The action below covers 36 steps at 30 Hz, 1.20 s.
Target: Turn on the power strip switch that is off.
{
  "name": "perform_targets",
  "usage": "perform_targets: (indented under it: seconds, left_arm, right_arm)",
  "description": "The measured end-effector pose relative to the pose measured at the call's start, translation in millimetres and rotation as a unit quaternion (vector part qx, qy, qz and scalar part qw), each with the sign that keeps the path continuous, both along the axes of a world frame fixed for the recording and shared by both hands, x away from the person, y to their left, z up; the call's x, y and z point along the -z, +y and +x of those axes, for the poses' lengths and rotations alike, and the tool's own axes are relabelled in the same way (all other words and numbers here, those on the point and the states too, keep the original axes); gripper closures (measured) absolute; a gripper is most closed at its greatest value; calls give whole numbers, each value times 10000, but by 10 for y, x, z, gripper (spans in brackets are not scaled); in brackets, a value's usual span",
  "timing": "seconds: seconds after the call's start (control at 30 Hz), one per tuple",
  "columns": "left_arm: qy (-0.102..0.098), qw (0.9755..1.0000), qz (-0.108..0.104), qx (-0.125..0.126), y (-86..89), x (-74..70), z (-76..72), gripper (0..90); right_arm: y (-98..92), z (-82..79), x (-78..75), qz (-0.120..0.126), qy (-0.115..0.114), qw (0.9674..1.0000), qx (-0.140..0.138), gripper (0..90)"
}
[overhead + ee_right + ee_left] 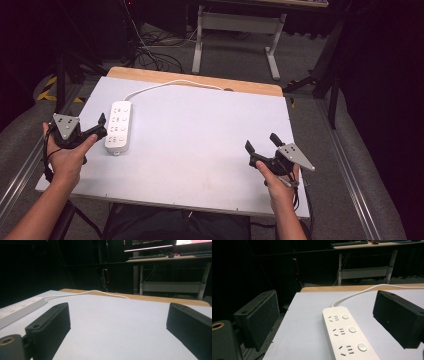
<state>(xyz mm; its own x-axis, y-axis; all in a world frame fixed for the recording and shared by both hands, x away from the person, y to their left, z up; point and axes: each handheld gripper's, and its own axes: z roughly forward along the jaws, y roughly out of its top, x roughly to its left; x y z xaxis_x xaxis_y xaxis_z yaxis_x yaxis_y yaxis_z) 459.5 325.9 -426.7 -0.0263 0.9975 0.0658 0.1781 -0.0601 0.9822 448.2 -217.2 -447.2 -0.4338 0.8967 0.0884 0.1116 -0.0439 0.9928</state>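
While your left tongs (100, 129) hover at the left edge of the pale grey tabletop (200, 145), their jaws stand spread wide with nothing pinched between them. The white plastic power strip (119, 126), a long rounded bar with rows of sockets and round buttons, lies flat on the tabletop just beside those tongs, on their inner side and apart from the pads. In the left gripper view the white plastic power strip (347, 332) runs lengthwise ahead of the tongs, nearer the right jaw than the left, and neither pad touches it. Its thin white cable (170, 84) leaves the far end and curves away across the tabletop toward the wooden back edge (200, 80).

Your right tongs (262, 143) sit well apart from the strip, near the tabletop's opposite side, held in your right hand (280, 182). Their jaws are spread too, and only bare tabletop lies between them. From the right gripper view the strip (20, 308) lies far off to the left of those tongs, beyond the left jaw.
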Motion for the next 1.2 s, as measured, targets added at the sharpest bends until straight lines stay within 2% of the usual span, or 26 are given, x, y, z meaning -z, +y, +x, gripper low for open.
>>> perform_targets:
  seconds: [0.17, 0.2, 0.27, 0.47, 0.67, 0.9, 0.93, 1.03, 1.2]
  left_arm:
    - [32, 10000, 12, -3, -12, 1, 14, 96]
    - [36, 10000, 22, 7, -16, 4, 18, 142]
    - [69, 9999, 80, 20, -22, 12, 25, 159]
    - [114, 9999, -2, -13, -18, 13, 44, 212]
    - [179, 9998, -47, -10, 11, 13, 61, 330]
    - [130, 9998, -16, 171, -5, 5, 57, 563]
    - [119, 9998, -11, 189, -4, 4, 56, 563]
    - [86, 9997, 13, 223, 3, 1, 57, 640]
    - [82, 9996, 22, 259, -5, 1, 59, 674]
  right_arm:
    - [-13, -9, 0, 5, -7, 10000, 22, 59]
    - [-17, -16, -1, 0, -9, 10000, 34, 61]
    - [-20, -19, -1, -10, -10, 10000, 37, 62]
    - [-24, -29, -2, -6, -5, 10000, 44, 64]
    - [-29, -36, -3, 12, -2, 10000, 53, 66]
    - [-33, -39, -1, 8, 4, 10000, 47, 68]
    - [-33, -39, -1, 8, 4, 10000, 47, 68]
    - [-34, -42, -1, 11, 9, 10000, 48, 69]
    - [-38, -45, -1, 5, 19, 10000, 58, 70]
